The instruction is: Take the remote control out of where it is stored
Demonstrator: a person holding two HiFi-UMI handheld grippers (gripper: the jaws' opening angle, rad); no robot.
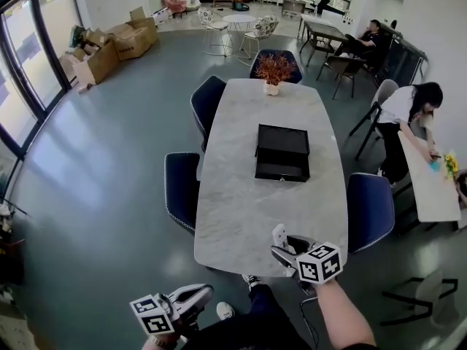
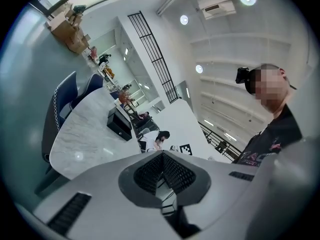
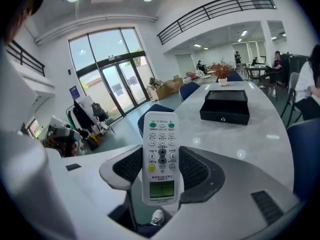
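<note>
Tongs, head view: right tongs [image 1: 283,250] hold the remote control [image 1: 279,234] at the table's [image 1: 241,195] near edge, well apart from the shut black drawer box [image 1: 282,152]. Left gripper view: left tongs [image 2: 162,156] clenched, empty. Right gripper view: remote control clamped upright. Removal appears complete.

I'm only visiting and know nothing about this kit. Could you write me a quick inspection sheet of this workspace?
Surface: pale marble table, rounded corners.
Job's things: remote control between the right gripper jaws; black drawer box mid-table.
Clutter: potted plant at the table's far end.
Grippers: right gripper shut on the remote control; left gripper jaws together, empty, short of the table.
Cables: nothing seen.
Surroundings: blue chairs round the table, cardboard boxes by the glass wall, a person at a side table.
</note>
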